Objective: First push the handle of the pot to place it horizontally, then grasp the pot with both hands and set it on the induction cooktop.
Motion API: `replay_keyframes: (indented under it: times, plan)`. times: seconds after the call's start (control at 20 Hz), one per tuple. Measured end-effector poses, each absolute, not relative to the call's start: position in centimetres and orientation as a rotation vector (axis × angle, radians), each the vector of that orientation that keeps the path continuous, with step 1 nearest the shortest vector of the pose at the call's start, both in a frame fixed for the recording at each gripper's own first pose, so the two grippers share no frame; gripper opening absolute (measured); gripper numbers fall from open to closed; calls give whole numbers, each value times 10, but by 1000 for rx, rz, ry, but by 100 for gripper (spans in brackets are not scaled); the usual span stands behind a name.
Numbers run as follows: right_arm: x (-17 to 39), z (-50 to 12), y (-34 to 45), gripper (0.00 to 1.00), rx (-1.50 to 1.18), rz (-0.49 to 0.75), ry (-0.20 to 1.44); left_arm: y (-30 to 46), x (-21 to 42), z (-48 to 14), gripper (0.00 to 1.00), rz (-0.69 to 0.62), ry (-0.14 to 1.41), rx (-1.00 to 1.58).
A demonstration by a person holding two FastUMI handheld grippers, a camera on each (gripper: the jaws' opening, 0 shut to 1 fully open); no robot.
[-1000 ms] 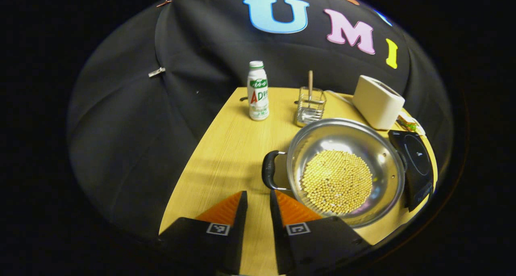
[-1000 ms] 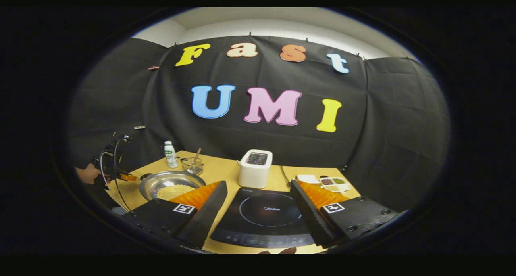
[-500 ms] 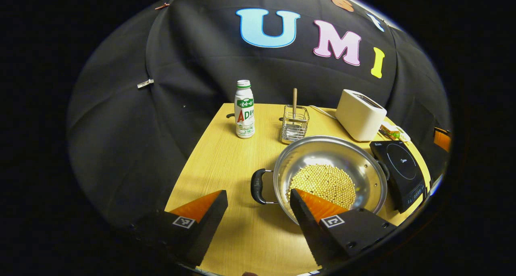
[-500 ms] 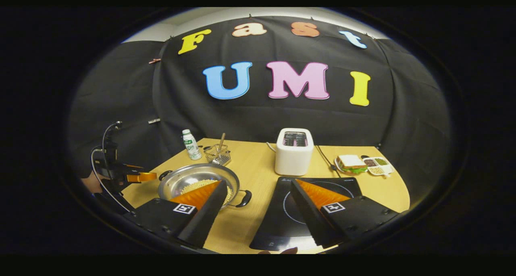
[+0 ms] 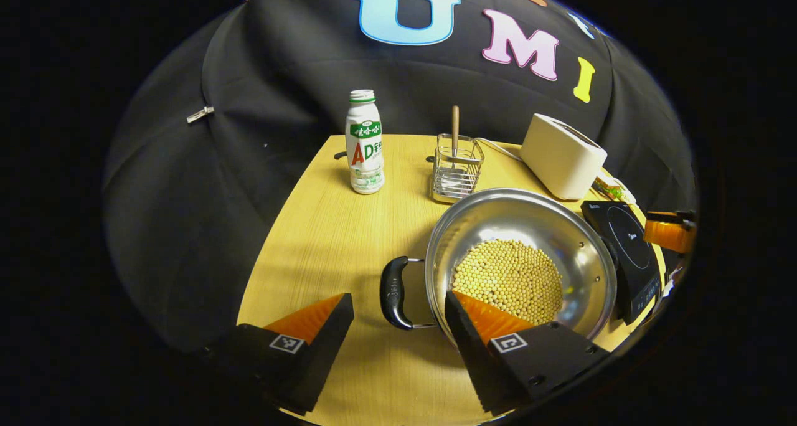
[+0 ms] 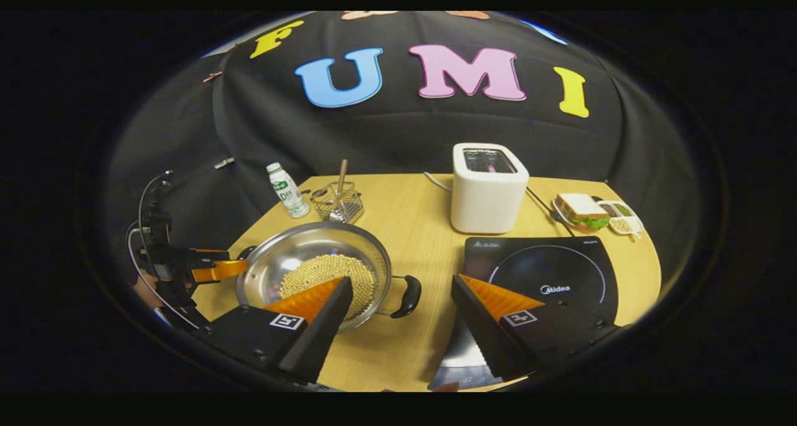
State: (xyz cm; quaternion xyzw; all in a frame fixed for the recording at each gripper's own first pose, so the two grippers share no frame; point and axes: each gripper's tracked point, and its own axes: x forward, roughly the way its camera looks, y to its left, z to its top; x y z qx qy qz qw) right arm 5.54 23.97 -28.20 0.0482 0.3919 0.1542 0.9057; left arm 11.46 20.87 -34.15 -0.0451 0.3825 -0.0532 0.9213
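The pot (image 5: 520, 264) of beans is sitting on the bench (image 5: 336, 227) beside the induction cooktop (image 6: 542, 276); both grippers (image 5: 398, 314) (image 6: 401, 298) are framing its handles, fingers apart, so closing on them is looking next

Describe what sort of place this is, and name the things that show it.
Probably a mock kitchen set up in a booth: a wooden table backed by black cloth carries an induction cooktop, a toaster, and a steel pot of soybeans.
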Motion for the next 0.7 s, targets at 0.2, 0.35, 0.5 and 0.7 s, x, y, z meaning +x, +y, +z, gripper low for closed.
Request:
replay_keyframes:
  times: [0.2,0.35,0.5,0.7]
  plan:
    - [57,-317,246,100,95,299,904,199,124,-357,89,-134,828,-101]
    - [56,-339,259,99,106,304,967,195,133,-360,84,-138,825,-97]
    - [55,-362,268,96,122,302,1032,192,134,-367,78,-141,841,-102]
    - [59,-380,269,83,148,266,1078,194,139,-373,73,-127,839,-108]
